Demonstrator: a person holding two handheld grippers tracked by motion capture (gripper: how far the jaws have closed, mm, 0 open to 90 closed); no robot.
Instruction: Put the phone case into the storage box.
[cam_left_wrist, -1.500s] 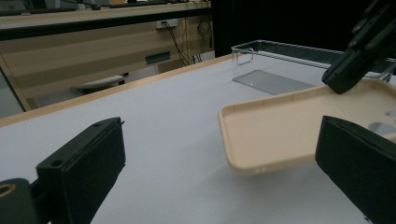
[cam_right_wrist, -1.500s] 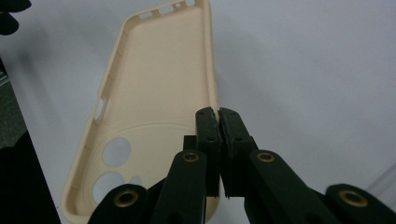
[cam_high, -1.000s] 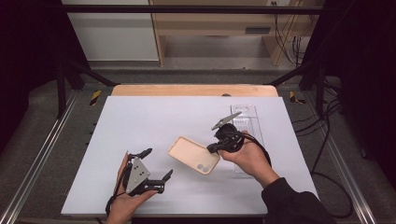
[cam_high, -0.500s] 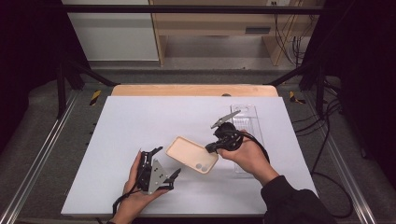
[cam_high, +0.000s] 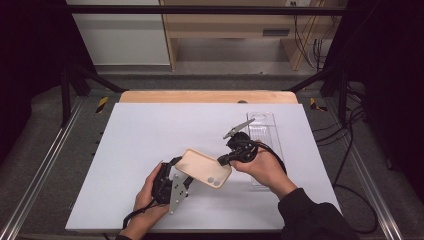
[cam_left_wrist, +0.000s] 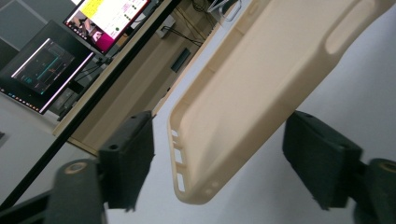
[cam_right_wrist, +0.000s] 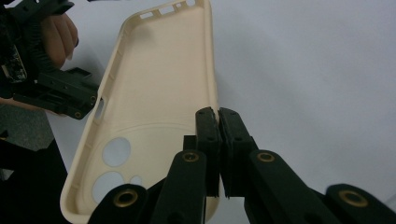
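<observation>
A beige phone case (cam_high: 204, 168) hangs tilted above the white table (cam_high: 150, 130), its hollow side up. My right gripper (cam_high: 224, 160) is shut on its long side wall near the camera cutout, and the right gripper view shows the pinch (cam_right_wrist: 217, 116) on the case (cam_right_wrist: 159, 88). My left gripper (cam_high: 176, 164) is open, with its jaws standing on either side of the case's other end. In the left gripper view the case (cam_left_wrist: 252, 102) lies between the two pads (cam_left_wrist: 128, 163) without touching either.
A clear plastic tray (cam_high: 265, 132) lies on the table behind my right hand. A wooden strip (cam_high: 207, 96) runs along the table's far edge, and metal rails flank both sides. The other hand and its gripper (cam_right_wrist: 60, 93) show beyond the case.
My left gripper has moved right and forward, from the table's near left up to the case's free end. The right gripper has kept the case almost still.
</observation>
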